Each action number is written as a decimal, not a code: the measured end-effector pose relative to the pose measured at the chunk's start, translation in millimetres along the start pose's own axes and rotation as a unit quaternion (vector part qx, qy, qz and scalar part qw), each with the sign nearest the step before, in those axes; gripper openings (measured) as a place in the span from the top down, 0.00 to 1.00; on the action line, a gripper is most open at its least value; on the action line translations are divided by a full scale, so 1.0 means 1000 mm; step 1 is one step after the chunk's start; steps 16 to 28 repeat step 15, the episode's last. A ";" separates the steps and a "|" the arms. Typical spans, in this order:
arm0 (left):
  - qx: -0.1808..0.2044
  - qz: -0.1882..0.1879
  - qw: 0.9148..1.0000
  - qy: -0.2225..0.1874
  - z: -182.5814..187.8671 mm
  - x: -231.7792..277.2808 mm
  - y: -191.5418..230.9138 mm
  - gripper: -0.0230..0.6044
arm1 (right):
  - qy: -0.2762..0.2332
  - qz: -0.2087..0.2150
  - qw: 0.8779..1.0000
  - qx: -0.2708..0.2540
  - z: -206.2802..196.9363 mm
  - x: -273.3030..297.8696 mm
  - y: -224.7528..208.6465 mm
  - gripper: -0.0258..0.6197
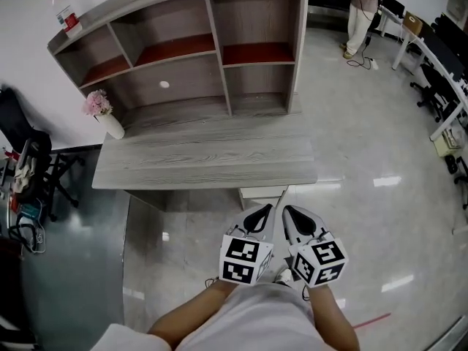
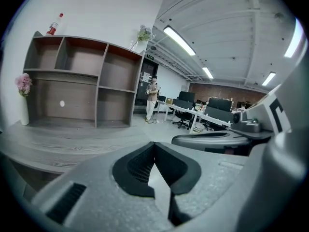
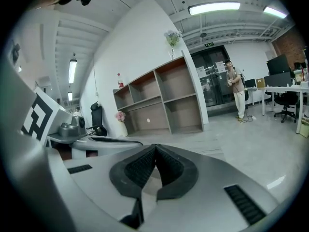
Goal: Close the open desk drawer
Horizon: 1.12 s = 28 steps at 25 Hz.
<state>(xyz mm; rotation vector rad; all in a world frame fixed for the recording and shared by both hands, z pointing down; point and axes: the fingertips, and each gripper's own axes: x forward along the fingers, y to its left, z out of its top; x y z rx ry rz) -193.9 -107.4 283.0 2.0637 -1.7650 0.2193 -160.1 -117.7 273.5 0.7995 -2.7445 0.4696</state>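
Observation:
A grey wood desk (image 1: 205, 168) with a shelf hutch (image 1: 183, 50) stands ahead of me. Below its front edge a pale drawer front (image 1: 262, 193) shows, only a sliver past the desktop; how far out it stands I cannot tell. My left gripper (image 1: 259, 212) and right gripper (image 1: 292, 212) hang side by side just in front of that drawer, above the floor. Both are shut and hold nothing. The left gripper (image 2: 154, 144) looks across the desktop (image 2: 58, 144). From the right gripper (image 3: 155, 147) the hutch (image 3: 159, 105) shows at a distance. The drawer is in neither gripper view.
A white vase of pink flowers (image 1: 102, 114) stands on the desk's left end, a bottle (image 1: 67, 19) on the hutch's top. A black chair (image 1: 25, 152) sits at the left. A person (image 1: 362, 9) stands far back right, by office desks and chairs (image 1: 439, 79).

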 end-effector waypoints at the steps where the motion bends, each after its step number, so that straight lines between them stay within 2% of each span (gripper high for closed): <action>1: 0.003 0.001 1.000 -0.001 0.001 0.001 -0.004 0.96 | -0.001 0.002 1.000 -0.002 0.000 -0.003 -0.003 0.96; 11: 0.016 0.003 1.000 0.008 0.003 0.001 -0.019 0.96 | -0.008 0.016 1.000 0.002 0.008 -0.009 -0.008 0.96; 28: 0.011 0.007 1.000 0.008 0.002 0.003 -0.022 0.96 | -0.007 0.020 1.000 0.003 0.007 -0.011 -0.010 0.96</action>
